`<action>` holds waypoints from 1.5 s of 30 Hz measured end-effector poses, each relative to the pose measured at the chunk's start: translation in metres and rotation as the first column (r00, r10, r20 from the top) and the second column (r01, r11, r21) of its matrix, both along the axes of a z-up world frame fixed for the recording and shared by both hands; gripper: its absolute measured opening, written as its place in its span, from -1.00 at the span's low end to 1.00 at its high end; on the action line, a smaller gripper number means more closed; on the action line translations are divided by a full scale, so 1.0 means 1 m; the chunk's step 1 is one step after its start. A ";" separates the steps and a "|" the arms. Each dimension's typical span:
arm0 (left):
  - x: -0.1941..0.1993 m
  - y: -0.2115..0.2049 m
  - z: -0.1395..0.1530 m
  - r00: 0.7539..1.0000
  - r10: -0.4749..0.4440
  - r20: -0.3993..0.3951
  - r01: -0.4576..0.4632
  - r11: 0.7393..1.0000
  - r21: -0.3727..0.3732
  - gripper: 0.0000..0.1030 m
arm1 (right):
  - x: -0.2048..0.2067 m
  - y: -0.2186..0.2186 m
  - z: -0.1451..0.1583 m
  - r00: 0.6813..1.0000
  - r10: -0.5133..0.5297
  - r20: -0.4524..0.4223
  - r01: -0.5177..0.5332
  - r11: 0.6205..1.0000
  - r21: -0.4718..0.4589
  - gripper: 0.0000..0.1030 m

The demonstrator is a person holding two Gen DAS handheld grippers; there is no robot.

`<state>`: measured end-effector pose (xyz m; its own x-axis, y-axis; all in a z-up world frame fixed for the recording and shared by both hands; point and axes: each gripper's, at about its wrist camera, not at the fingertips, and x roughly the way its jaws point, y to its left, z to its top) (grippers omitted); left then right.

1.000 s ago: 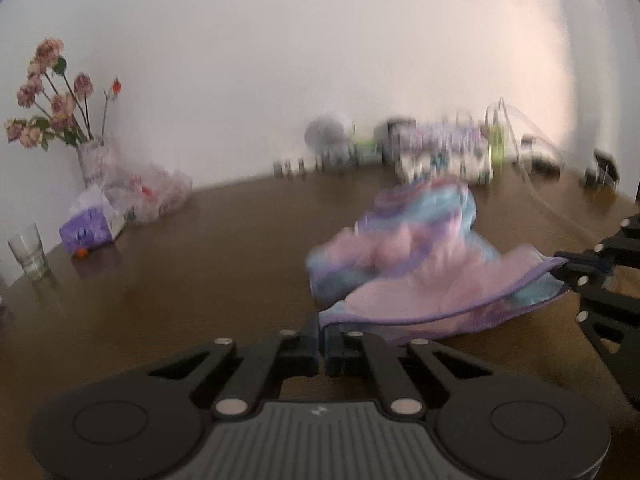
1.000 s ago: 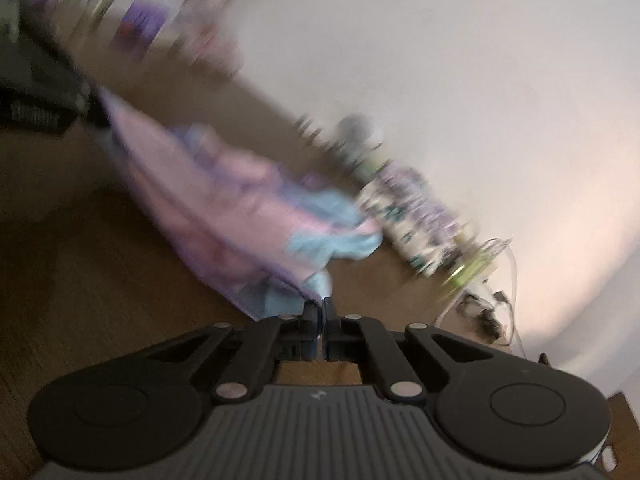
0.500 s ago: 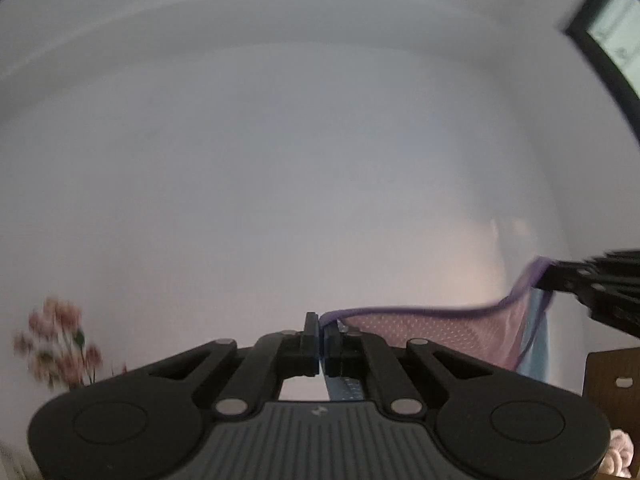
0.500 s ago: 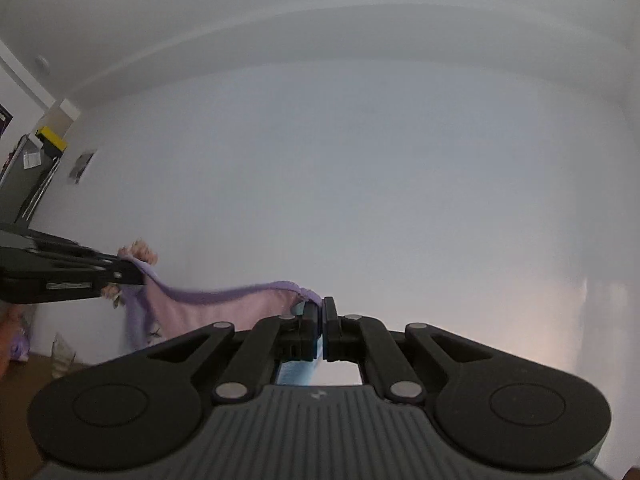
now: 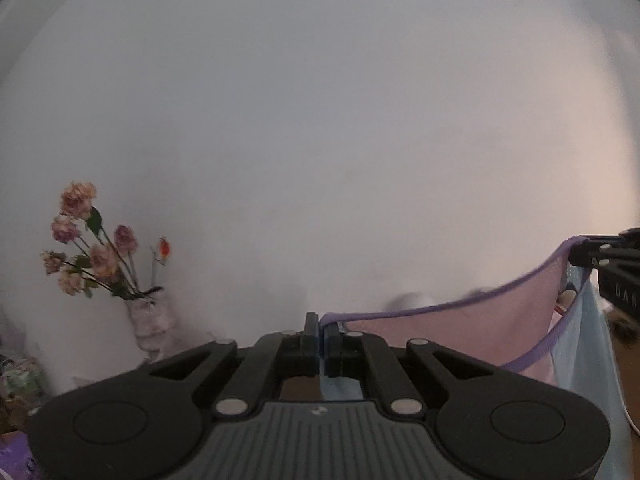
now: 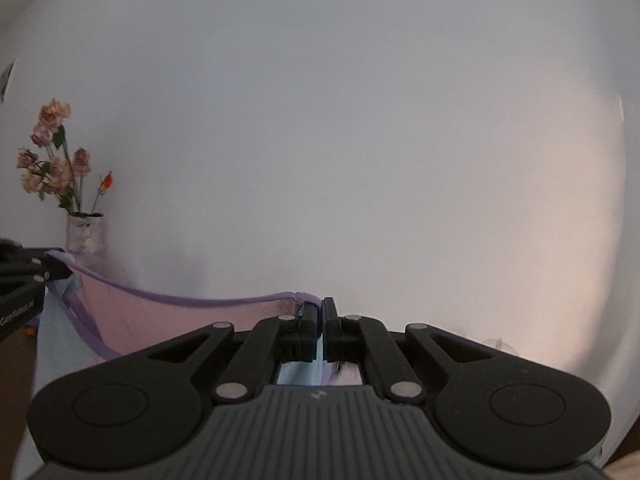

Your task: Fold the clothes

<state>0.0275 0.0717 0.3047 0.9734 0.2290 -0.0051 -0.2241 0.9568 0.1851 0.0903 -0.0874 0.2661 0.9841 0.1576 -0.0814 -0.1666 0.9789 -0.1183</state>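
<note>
Two handheld grippers pinch a pink and blue garment [image 5: 460,332] aloft by its purple-trimmed edge, the left gripper [image 5: 321,330] and right gripper [image 6: 321,316] each clamped tight on a corner, the cloth sagging between them. A slack pinch could drop a corner and spoil the fold. Beyond, a vase of dried flowers [image 5: 90,252] stands against the wall [image 5: 320,120], within a swinging hem's reach.

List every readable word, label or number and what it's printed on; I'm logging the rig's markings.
"DAS", cut off by the frame edge: on the side of the right gripper, seen from the left wrist.
"CertRobot.AI" is my best reading, small and blurred: on the side of the left gripper, seen from the right wrist.
A small pale logo mark, no letters: on each gripper body.
No print shows on the garment.
</note>
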 end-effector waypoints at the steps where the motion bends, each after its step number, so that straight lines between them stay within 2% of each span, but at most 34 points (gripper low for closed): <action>1: 0.001 0.002 0.013 0.999 0.021 0.031 -0.021 1.000 0.001 -0.98 | -0.006 0.002 0.015 0.999 0.008 0.053 -0.009 1.000 0.022 -0.97; 2: 0.002 0.004 0.026 0.997 0.042 0.061 -0.042 0.999 0.001 -0.98 | -0.017 0.001 0.030 0.994 0.011 0.109 -0.016 0.999 0.042 -0.97; 4: -0.037 -0.001 0.059 0.978 0.039 0.206 -0.049 0.998 0.044 -0.98 | -0.038 -0.002 0.062 0.975 0.013 0.221 -0.031 0.996 0.081 -0.97; 6: -0.057 -0.009 0.050 0.978 0.025 0.206 -0.042 0.996 0.078 -0.98 | -0.061 -0.006 0.089 0.948 0.010 0.319 -0.048 0.993 0.111 -0.97; 8: -0.076 -0.018 0.038 0.980 0.012 0.197 -0.035 0.993 0.111 -0.98 | -0.085 -0.015 0.098 0.933 0.010 0.359 -0.054 0.992 0.112 -0.97; 12: -0.114 -0.036 0.015 0.984 -0.014 0.178 -0.018 0.984 0.177 -0.97 | -0.113 -0.031 0.078 0.942 0.025 0.334 -0.055 0.995 0.082 -0.96; 14: -0.132 -0.045 0.003 0.986 -0.026 0.167 -0.009 0.978 0.210 -0.97 | -0.115 -0.040 0.050 0.964 0.065 0.259 -0.083 0.995 0.059 -0.96; 16: -0.140 -0.051 -0.056 0.999 -0.043 -0.010 0.044 0.991 0.124 -0.97 | -0.113 -0.047 0.011 0.986 0.098 0.136 -0.104 0.994 0.033 -0.96; 18: -0.147 -0.057 -0.117 0.978 -0.075 -0.195 0.081 0.996 0.022 -0.97 | -0.107 -0.054 -0.048 0.992 0.100 -0.082 -0.101 0.995 -0.007 -0.96; 19: -0.150 -0.060 -0.148 0.954 -0.098 -0.284 0.093 0.995 -0.031 -0.96 | -0.103 -0.057 -0.081 0.975 0.089 -0.204 -0.097 0.995 -0.031 -0.97; 20: -0.153 -0.063 -0.179 0.921 -0.124 -0.369 0.099 0.991 -0.085 -0.94 | -0.099 -0.059 -0.113 0.944 0.073 -0.323 -0.096 0.994 -0.055 -0.96; 21: -0.158 -0.072 -0.203 0.879 -0.186 -0.439 0.139 0.981 -0.137 -0.89 | -0.095 -0.062 -0.146 0.898 0.054 -0.436 -0.098 0.992 -0.079 -0.96; 22: -0.165 -0.081 -0.219 0.830 -0.256 -0.496 0.185 0.965 -0.187 -0.84 | -0.094 -0.067 -0.171 0.854 0.034 -0.520 -0.090 0.993 -0.082 -0.93; 24: -0.174 -0.081 -0.224 0.745 -0.390 -0.541 0.283 0.919 -0.274 -0.84 | -0.103 -0.080 -0.200 0.789 0.004 -0.614 -0.034 0.999 -0.037 -0.91; 25: -0.180 -0.074 -0.218 0.740 -0.424 -0.521 0.304 0.903 -0.303 -0.80 | -0.108 -0.084 -0.206 0.774 0.004 -0.633 -0.020 1.000 -0.018 -0.78; 26: -0.186 -0.065 -0.212 0.741 -0.454 -0.496 0.323 0.887 -0.330 -0.62 | -0.114 -0.085 -0.201 0.788 0.023 -0.615 -0.030 1.000 -0.001 -0.44; 27: -0.188 -0.055 -0.205 0.760 -0.452 -0.467 0.310 0.884 -0.350 -0.43 | -0.119 -0.086 -0.196 0.802 0.041 -0.596 -0.041 0.999 0.015 -0.27; 28: -0.182 -0.037 -0.200 0.785 -0.434 -0.442 0.281 0.885 -0.371 0.02 | -0.124 -0.088 -0.190 0.815 0.060 -0.576 -0.051 0.998 0.031 -0.12; 29: -0.168 -0.025 -0.200 0.805 -0.398 -0.441 0.242 0.897 -0.369 0.24 | -0.130 -0.089 -0.185 0.828 0.078 -0.556 -0.063 0.997 0.046 -0.12; 31: -0.137 -0.004 -0.200 0.838 -0.319 -0.442 0.161 0.919 -0.359 0.21 | -0.119 -0.093 -0.173 0.837 0.105 -0.537 -0.077 0.994 0.075 -0.12; 32: -0.117 0.004 -0.205 0.843 -0.263 -0.469 0.115 0.940 -0.321 0.17 | -0.112 -0.093 -0.168 0.837 0.111 -0.536 -0.077 0.993 0.085 -0.12; 34: -0.083 0.012 -0.219 0.837 -0.169 -0.520 0.046 0.970 -0.240 0.01 | -0.115 -0.089 -0.157 0.851 0.136 -0.507 -0.091 0.990 0.112 -0.12; 36: -0.043 0.018 -0.223 0.823 -0.161 -0.544 0.045 0.974 -0.221 0.01 | -0.123 -0.089 -0.148 0.866 0.166 -0.472 -0.136 0.986 0.097 -0.07; 38: -0.020 0.025 -0.229 0.803 -0.193 -0.563 0.050 0.965 -0.258 0.03 | -0.116 -0.078 -0.159 0.850 0.163 -0.501 -0.166 0.985 0.038 -0.05; 40: 0.003 0.029 -0.235 0.773 -0.223 -0.594 0.057 0.957 -0.285 0.02 | -0.107 -0.064 -0.177 0.811 0.172 -0.560 -0.196 0.980 0.017 -0.18; 42: 0.006 0.024 -0.242 0.761 -0.212 -0.614 0.058 0.964 -0.261 -0.06 | -0.110 -0.049 -0.187 0.770 0.233 -0.593 -0.282 0.959 0.011 -0.21; 43: 0.009 0.024 -0.246 0.753 -0.206 -0.625 0.053 0.966 -0.254 -0.39 | -0.115 -0.041 -0.190 0.747 0.274 -0.605 -0.336 0.942 0.012 -0.22; 44: 0.012 0.024 -0.251 0.745 -0.200 -0.636 0.048 0.968 -0.248 -0.95 | -0.120 -0.034 -0.192 0.728 0.308 -0.612 -0.386 0.923 0.005 -0.26; 45: 0.011 0.026 -0.252 0.746 -0.201 -0.635 0.040 0.965 -0.258 -1.00 | -0.126 -0.028 -0.193 0.716 0.333 -0.613 -0.431 0.902 -0.012 -0.26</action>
<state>0.0386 0.0975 0.0528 0.7320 0.0249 -0.6809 -0.0060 0.9995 0.0300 -0.0355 -0.1153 0.0734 0.5921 0.4481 -0.6698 -0.6058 0.7956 -0.0033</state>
